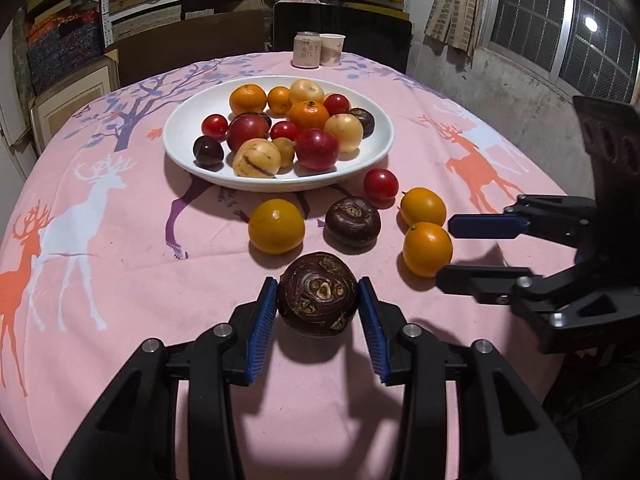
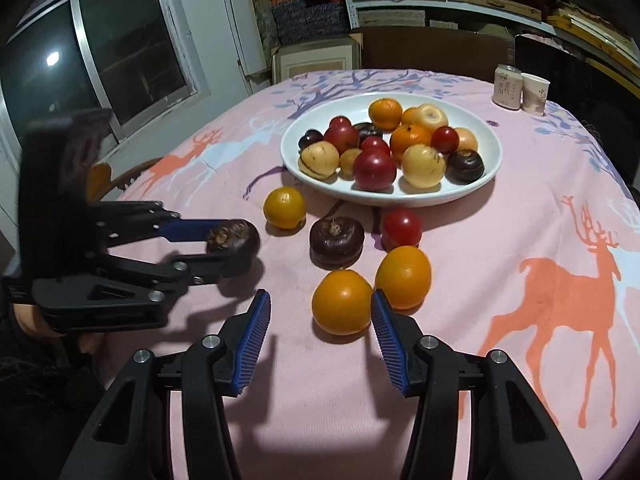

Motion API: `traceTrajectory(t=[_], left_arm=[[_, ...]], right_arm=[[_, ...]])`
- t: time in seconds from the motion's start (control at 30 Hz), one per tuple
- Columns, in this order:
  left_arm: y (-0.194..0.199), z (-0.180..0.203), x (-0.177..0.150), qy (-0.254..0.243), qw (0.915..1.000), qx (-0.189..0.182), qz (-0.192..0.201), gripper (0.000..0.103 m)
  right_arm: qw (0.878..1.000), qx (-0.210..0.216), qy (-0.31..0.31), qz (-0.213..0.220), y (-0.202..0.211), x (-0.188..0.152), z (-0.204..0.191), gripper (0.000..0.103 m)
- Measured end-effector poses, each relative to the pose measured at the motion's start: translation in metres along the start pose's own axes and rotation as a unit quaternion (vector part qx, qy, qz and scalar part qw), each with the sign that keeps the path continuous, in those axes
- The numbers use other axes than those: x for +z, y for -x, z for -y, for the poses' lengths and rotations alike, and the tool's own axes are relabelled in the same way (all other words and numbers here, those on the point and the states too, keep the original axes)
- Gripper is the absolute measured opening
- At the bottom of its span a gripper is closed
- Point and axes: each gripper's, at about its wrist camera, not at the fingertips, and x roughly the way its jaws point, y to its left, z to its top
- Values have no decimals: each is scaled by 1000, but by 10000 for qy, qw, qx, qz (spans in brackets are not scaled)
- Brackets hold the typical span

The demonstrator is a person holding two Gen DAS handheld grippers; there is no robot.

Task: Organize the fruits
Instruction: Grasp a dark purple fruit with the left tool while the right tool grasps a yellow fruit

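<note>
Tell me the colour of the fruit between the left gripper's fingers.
Dark purple-brown, with tan scarred patches: the fruit shows best in the left wrist view.

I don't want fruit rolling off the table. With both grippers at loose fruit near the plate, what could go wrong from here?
1. The left gripper brackets a round dark fruit near its widest part; a shallow pinch may squirt it out.
2. The right gripper sits off-centre on the near orange, whose neighbour orange almost touches; closing could knock it rolling.

Loose fruits point(image 1: 276, 226) beside heaped white plate point(image 1: 184, 120)
</note>
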Motion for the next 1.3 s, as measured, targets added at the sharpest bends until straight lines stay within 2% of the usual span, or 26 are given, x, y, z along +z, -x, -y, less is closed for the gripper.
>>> traceTrajectory(t=[0.13,0.27,0.37,0.63,0.67,0.7,0.73,0.83,0.93,1.0,1.13,1.3], left_arm=[[1,1,-2,27,10000,-59,11,40],[-2,4,-4,17,10000,-98,-9,40],[-3,2,-5,46,9999,-87,-20,40],[-1,-1,-5,119,9999,-39,16,40],[0,-2,-5,129,9999,-34,33,40],[2,-2,-5,139,9999,-21,58,40],[4,-3,-4,148,9999,-7,87,40],[7,-5,-3,162,9998,12,120,40],[6,-6,-4,205,9998,25,80,40],[5,-6,-6,210,9998,15,47,40],[2,-5,-8,207,9998,14,1,40],[1,-5,-9,215,9998,-1,0,40]], right_arm=[[9998,-175,-1,-117,-16,3,0,52],[9992,-315,91,-217,-26,5,-3,39],[9988,-304,-8,-383,-34,2,2,37],[9990,-416,-135,-3,-19,1,6,33],[9990,-398,-164,95,-14,1,8,28],[9989,-383,-185,183,-9,1,9,17],[9987,-372,-211,281,-3,2,10,17],[9977,-448,-246,444,9,4,15,17],[9986,-354,-318,221,1,3,20,20],[9991,-303,-255,157,-3,1,17,34],[9992,-341,-166,133,-8,3,11,36],[9984,-539,-80,-133,-35,17,13,38]])
